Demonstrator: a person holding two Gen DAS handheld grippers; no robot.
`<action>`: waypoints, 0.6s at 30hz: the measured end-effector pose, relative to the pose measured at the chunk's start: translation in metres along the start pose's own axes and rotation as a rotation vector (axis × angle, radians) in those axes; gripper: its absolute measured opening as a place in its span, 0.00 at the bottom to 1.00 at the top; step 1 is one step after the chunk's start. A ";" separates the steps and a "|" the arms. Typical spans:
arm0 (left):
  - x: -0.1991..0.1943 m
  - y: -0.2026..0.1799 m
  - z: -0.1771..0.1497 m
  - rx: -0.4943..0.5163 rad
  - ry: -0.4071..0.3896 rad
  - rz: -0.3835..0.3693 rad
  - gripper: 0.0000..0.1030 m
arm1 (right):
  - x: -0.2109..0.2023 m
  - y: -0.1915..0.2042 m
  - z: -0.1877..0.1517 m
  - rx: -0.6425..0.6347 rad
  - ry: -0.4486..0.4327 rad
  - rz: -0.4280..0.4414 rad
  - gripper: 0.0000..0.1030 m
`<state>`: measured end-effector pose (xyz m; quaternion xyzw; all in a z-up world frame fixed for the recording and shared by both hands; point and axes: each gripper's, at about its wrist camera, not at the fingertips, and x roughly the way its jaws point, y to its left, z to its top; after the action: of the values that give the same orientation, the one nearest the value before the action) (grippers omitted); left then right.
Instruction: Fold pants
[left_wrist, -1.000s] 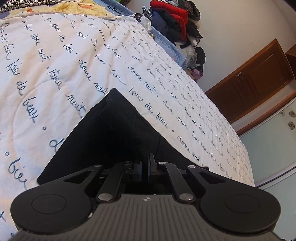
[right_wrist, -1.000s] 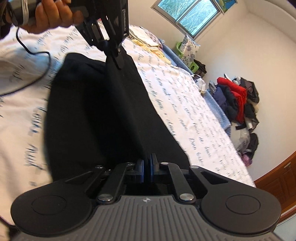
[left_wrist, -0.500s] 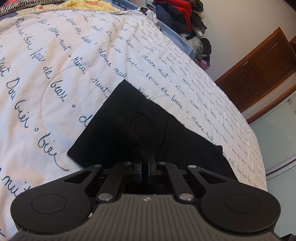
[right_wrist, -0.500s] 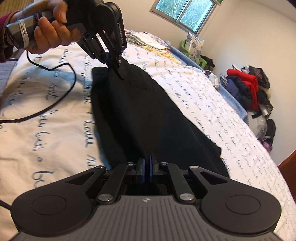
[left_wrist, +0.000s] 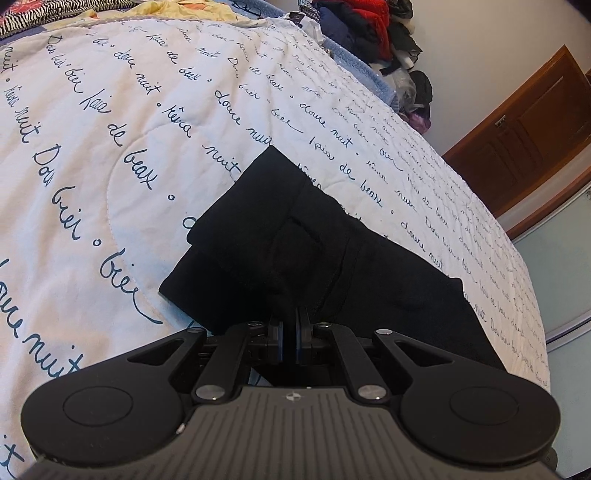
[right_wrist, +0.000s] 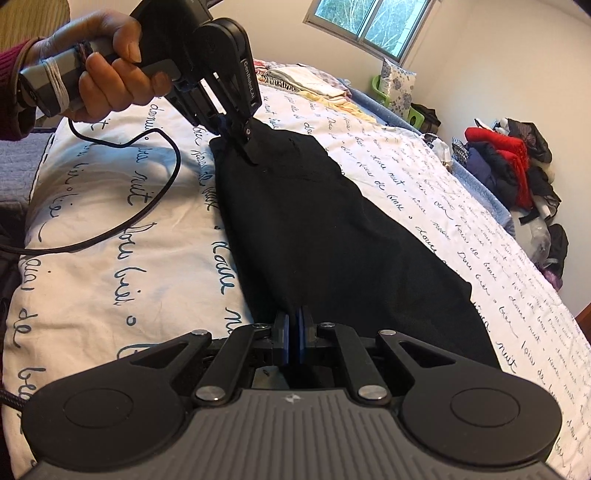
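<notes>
Both clamped on black fabric pants (right_wrist: 325, 236) across white script-printed quilt (right_wrist: 110, 229): left gripper (right_wrist: 246, 143) and right gripper (right_wrist: 294, 332).

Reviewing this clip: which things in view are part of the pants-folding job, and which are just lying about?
Part of the job:
- black pants
- left gripper, jaws shut on the pants
- right gripper, jaws shut on the pants
- quilt, the folding surface

Lying about:
- clothes heap
- folded linens
- floral pillow
- wooden door
</notes>
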<state>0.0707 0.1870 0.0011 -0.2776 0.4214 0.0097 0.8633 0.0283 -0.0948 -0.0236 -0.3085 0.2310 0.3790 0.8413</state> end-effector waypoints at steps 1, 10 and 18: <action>0.002 -0.001 -0.001 0.006 0.002 0.007 0.10 | 0.000 0.001 0.000 0.002 0.001 0.000 0.05; 0.007 -0.003 -0.005 0.029 0.002 0.049 0.13 | -0.001 0.001 -0.003 0.068 -0.006 0.032 0.05; -0.006 -0.015 -0.006 0.077 0.005 0.101 0.23 | 0.002 -0.002 -0.006 0.153 0.005 0.054 0.05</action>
<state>0.0664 0.1729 0.0101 -0.2228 0.4368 0.0364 0.8708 0.0301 -0.0997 -0.0282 -0.2377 0.2695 0.3819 0.8515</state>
